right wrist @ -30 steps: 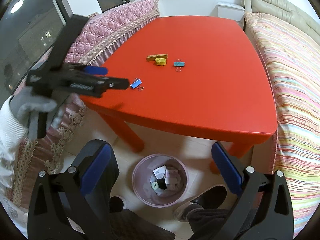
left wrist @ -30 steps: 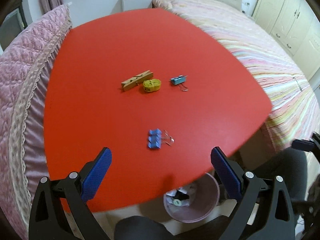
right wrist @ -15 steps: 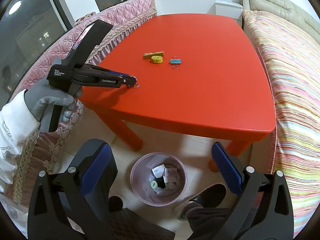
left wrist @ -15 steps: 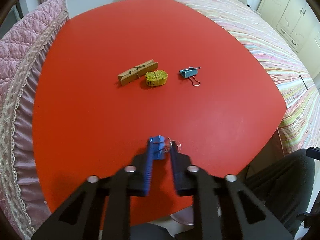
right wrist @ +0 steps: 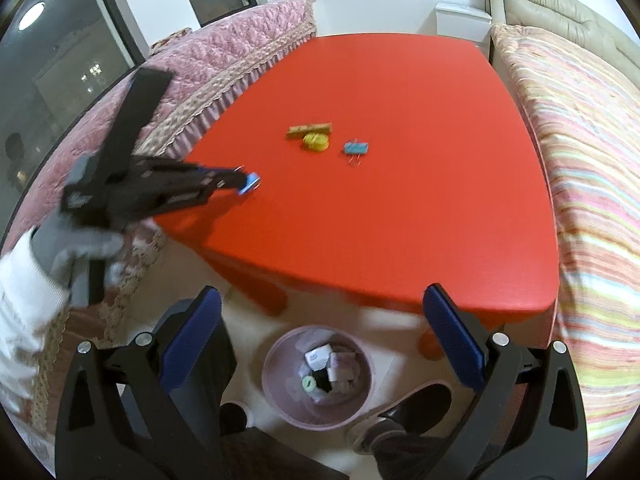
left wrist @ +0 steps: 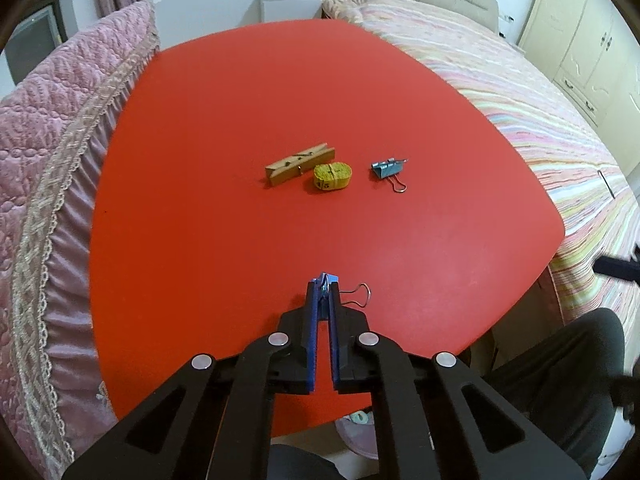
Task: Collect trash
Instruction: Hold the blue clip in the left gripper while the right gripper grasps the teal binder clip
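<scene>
The red round-cornered table [left wrist: 248, 120] fills the left wrist view. The round pink plastic wastebasket [right wrist: 280, 364] sits on the floor at 6 o'clock in the right wrist view. The right gripper [right wrist: 320, 340] hangs spread wide above it. The left gripper [left wrist: 324, 300] is clamped on the small blue binder clip [left wrist: 323, 281] at the table's 6 o'clock edge.

Bright, even indoor light — soft shadows, strong fisheye warp w/ dark corners — slight motion blur.
</scene>
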`<state>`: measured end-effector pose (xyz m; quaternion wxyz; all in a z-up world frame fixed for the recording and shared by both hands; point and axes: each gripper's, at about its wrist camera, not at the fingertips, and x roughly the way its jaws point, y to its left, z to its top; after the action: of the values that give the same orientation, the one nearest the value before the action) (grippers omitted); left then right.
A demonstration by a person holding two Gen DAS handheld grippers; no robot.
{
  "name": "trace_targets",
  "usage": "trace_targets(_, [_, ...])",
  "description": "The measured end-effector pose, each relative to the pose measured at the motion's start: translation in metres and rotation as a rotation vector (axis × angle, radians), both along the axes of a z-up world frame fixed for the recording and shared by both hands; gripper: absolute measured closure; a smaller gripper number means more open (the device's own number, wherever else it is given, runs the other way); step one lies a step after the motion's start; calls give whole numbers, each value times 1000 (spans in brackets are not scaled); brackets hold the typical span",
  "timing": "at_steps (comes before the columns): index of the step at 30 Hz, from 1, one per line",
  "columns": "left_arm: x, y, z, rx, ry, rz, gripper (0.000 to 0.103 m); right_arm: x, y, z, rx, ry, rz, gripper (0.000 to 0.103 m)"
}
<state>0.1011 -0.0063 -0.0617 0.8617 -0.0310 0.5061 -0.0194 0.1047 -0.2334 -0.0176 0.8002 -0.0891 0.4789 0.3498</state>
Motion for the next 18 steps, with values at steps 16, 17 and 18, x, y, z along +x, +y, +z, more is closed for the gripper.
trace_targets(16, [-20, 6, 13, -3, -31, 13, 99, 118, 98, -9, -197, 93, -2, 4])
trace_targets(17, [-21, 7, 14, -5, -33, 16, 99, 126, 105, -15, -219, 112, -10, 4])
trace_targets(18, [-22, 8, 15, -7, -35, 20, 99, 128, 110, -19, -235, 113, -14, 4])
